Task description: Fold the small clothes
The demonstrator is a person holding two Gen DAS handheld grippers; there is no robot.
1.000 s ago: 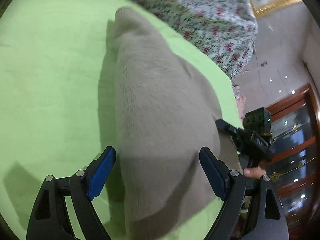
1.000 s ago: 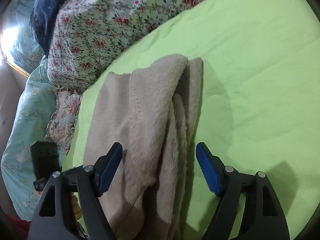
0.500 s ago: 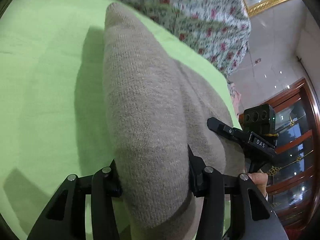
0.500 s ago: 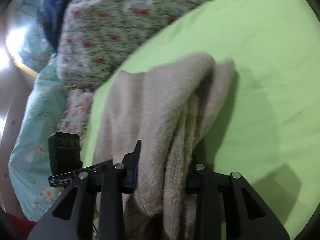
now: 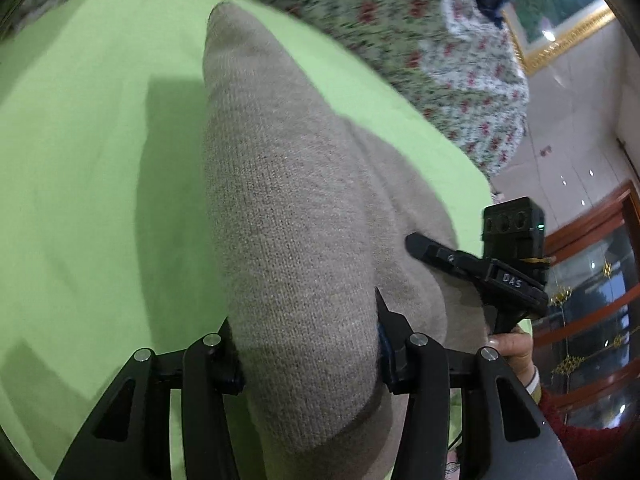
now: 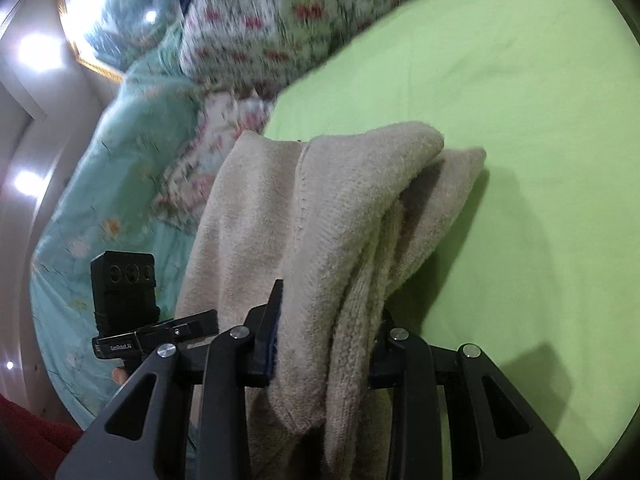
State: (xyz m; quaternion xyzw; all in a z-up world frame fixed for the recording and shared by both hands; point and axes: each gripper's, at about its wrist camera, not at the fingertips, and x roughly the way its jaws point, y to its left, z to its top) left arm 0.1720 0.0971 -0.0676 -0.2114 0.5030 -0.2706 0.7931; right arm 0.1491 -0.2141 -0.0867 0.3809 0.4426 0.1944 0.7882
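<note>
Your left gripper (image 5: 308, 344) and right gripper (image 6: 324, 340), apart a second ago, are now both clamped on the sweater (image 5: 288, 208) between their fingers. Its near edge is lifted off the sheet (image 6: 540, 128) ahead, so I judge it ready to fold.

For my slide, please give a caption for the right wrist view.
Right gripper clamps a folded beige knit garment above the green sheet.

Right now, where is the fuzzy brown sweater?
The sweater lies on the green sheet in both views, pinched by the left tongs and right tongs, near the flowery blanket.
</note>
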